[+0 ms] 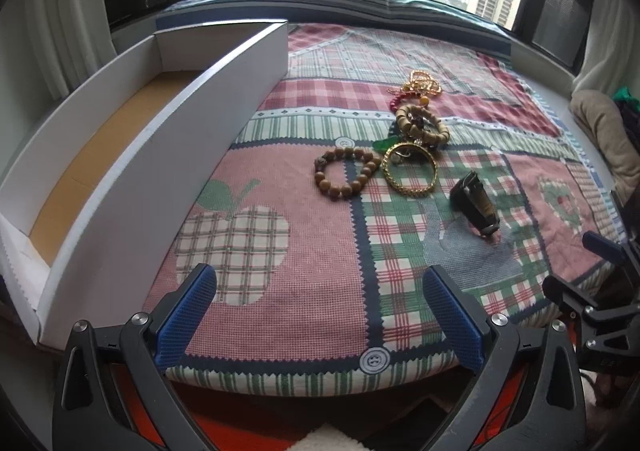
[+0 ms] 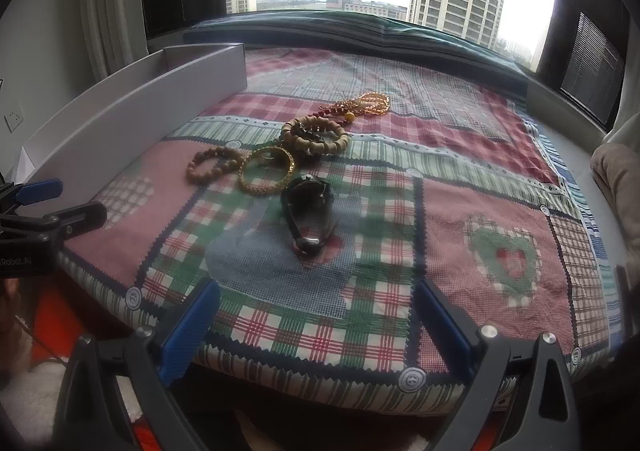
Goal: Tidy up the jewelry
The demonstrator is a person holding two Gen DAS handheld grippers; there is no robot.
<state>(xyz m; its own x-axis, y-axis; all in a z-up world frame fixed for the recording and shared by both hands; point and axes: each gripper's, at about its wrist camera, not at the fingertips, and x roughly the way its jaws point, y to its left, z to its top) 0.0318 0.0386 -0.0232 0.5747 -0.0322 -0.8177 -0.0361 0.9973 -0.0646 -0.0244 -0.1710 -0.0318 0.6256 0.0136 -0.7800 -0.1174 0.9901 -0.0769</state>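
Jewelry lies in a row on the patchwork cloth (image 1: 280, 271). There is a brown bead bracelet (image 1: 346, 172) (image 2: 212, 167), a gold bangle (image 1: 409, 169) (image 2: 267, 170), a pale wooden bead bracelet (image 1: 422, 126) (image 2: 316, 135), an orange bead necklace (image 1: 418, 84) (image 2: 366, 104) and a black watch (image 1: 476, 209) (image 2: 310, 213). A long white box (image 1: 168, 155) (image 2: 120, 119) with a brown floor stands at the left. My left gripper (image 1: 320, 315) is open above the cloth's near edge. My right gripper (image 2: 316, 327) is open, short of the watch.
The cloth covers a low table in front of a window. A beige cushion (image 1: 608, 131) (image 2: 620, 179) lies at the right. The right gripper's body (image 1: 600, 291) shows at the left view's right edge; the left gripper's body (image 2: 36, 219) shows at the right view's left edge.
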